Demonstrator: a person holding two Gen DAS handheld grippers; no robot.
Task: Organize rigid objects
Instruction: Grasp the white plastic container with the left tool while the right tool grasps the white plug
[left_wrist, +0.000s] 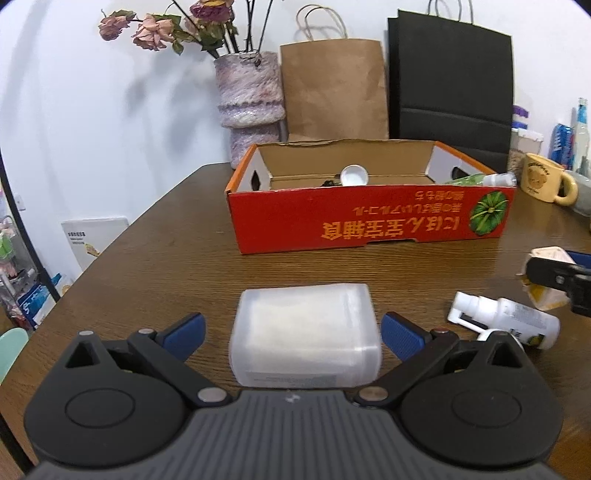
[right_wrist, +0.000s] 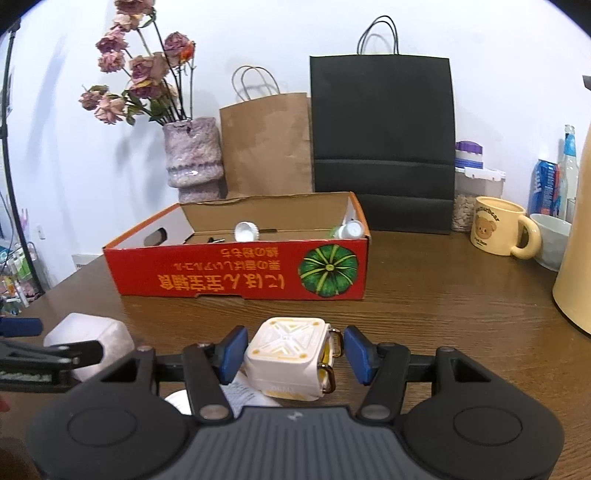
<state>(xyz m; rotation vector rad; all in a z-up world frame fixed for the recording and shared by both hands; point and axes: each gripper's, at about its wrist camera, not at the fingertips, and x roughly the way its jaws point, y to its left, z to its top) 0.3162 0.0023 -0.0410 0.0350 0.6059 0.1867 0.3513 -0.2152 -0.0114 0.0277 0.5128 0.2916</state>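
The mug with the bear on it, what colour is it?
Pale yellow mug with a brown bear face; the right wrist view shows it best.

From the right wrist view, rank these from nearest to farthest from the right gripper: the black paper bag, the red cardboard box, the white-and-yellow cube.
1. White-and-yellow cube: between the fingers of the right gripper.
2. Red cardboard box: mid-table, ahead and slightly left.
3. Black paper bag: against the wall, behind the box, to the right.
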